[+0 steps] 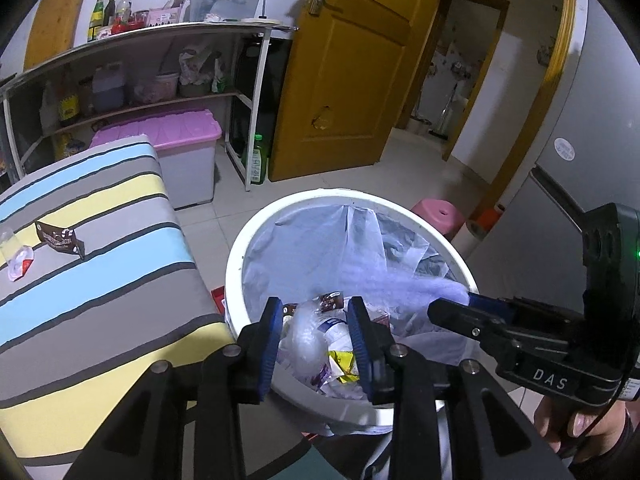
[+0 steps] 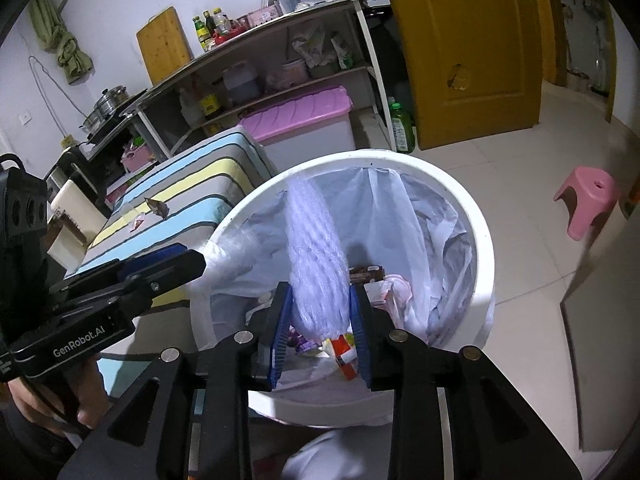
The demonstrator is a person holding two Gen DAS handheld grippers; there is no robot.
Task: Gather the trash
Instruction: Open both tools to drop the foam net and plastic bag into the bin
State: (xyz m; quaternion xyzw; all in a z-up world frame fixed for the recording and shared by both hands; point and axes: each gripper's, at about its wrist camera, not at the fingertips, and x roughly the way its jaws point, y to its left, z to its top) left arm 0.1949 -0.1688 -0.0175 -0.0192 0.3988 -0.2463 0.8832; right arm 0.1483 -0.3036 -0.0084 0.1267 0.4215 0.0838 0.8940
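Right over the round white plastic bin point(image 1: 236, 264), lined with a thin translucent bag, both grippers point steeply down. Between the blue pads of the right gripper point(image 2: 322, 312) hangs a pale lilac foam-net sleeve point(image 2: 316, 248), blurred in both views, so I cannot tell whether the pads press on it or stand just off it. The left gripper point(image 1: 314, 326) has its jaws apart with nothing between them, only crumpled clear plastic and wrappers in the bin below. Beside the bin stands a table under a blue, yellow and grey striped cloth point(image 1: 100, 248); on it lie a dark brown snack wrapper point(image 1: 60, 242) and a clear plastic scrap with red print point(image 1: 16, 260).
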